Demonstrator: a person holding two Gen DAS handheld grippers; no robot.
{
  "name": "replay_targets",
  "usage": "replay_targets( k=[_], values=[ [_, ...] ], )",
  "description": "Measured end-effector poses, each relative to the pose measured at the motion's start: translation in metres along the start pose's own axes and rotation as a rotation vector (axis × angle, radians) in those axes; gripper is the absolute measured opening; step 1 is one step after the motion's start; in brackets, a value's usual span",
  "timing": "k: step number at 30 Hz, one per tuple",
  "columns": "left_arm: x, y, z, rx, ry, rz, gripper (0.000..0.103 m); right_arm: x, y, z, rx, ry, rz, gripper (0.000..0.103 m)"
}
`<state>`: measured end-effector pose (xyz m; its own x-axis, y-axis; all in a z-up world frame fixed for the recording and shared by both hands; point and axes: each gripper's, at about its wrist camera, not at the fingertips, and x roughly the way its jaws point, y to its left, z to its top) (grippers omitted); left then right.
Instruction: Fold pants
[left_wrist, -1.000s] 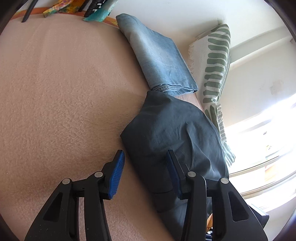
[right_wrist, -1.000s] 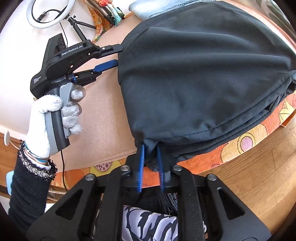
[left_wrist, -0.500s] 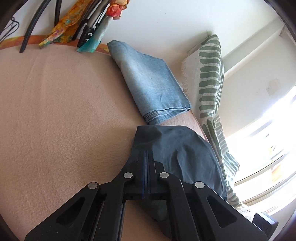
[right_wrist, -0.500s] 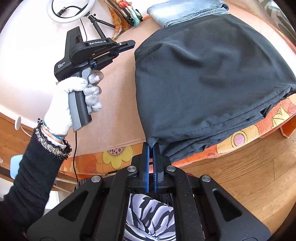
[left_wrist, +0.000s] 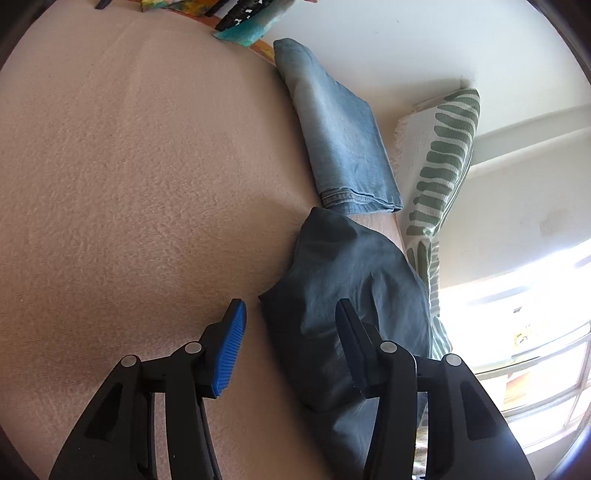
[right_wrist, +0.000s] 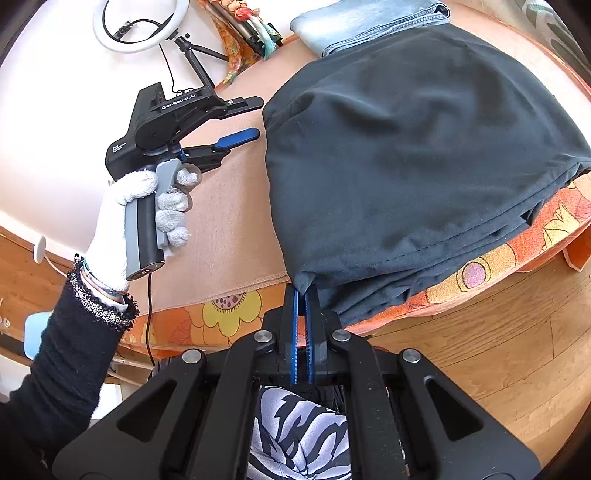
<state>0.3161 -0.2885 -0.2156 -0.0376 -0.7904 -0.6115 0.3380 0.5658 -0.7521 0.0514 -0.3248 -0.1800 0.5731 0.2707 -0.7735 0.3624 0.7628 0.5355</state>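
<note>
Dark pants (right_wrist: 424, 155) lie bundled on the beige blanket (left_wrist: 140, 177), their near edge overhanging the bed at 6 o'clock. Right gripper (right_wrist: 303, 295) has its jaws pinching that hem corner, anchoring the cloth. Left gripper (left_wrist: 291, 325), jaws spread, straddles the far fold at 9 o'clock, placed to seize it. Folded jeans (left_wrist: 340, 136) lie beyond at 12 o'clock

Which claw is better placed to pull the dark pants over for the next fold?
Right. The right claw is shut on the dark pants at their near corner. The left claw is open beside the far corner, gripping nothing.
</note>
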Motion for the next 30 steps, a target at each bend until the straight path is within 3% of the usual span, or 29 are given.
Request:
replay_targets(
  k=[2,3,4,12,14,17,19,24,26,28,30],
  values=[
    [0.006,0.000,0.000,-0.009,-0.009,-0.038,0.045,0.000,-0.002,-0.001,0.009,0.002,0.004,0.004],
    [0.008,0.000,-0.001,-0.006,-0.016,-0.047,0.026,0.000,-0.002,-0.002,0.012,0.004,0.005,0.004],
    [0.011,-0.001,-0.001,0.004,-0.020,-0.044,0.000,0.000,-0.001,-0.002,0.012,0.004,0.002,0.004],
    [0.005,-0.024,0.014,0.082,-0.108,-0.033,0.002,-0.004,0.006,-0.003,-0.023,-0.002,0.007,0.004],
    [0.009,-0.032,0.016,0.133,-0.109,0.012,0.003,-0.008,0.008,-0.008,-0.050,-0.005,0.011,0.003],
    [0.016,-0.032,0.015,0.155,-0.113,0.062,0.002,0.007,0.002,-0.018,-0.048,0.044,0.003,0.001],
    [0.013,-0.027,0.013,0.148,-0.118,0.056,0.002,0.018,-0.005,-0.026,-0.012,0.077,0.002,0.001],
    [0.001,-0.027,0.012,0.181,-0.115,0.067,0.003,0.000,-0.007,-0.025,-0.002,0.047,0.110,0.001],
    [0.000,-0.029,0.011,0.184,-0.113,0.067,0.003,-0.003,0.002,-0.019,-0.019,0.051,0.099,0.010],
    [0.000,-0.032,0.010,0.190,-0.112,0.066,0.003,0.000,0.007,-0.014,-0.013,0.043,0.074,0.043],
    [0.001,-0.034,0.008,0.197,-0.108,0.067,0.003,0.006,0.006,-0.010,0.016,0.033,0.056,0.046]
  ],
)
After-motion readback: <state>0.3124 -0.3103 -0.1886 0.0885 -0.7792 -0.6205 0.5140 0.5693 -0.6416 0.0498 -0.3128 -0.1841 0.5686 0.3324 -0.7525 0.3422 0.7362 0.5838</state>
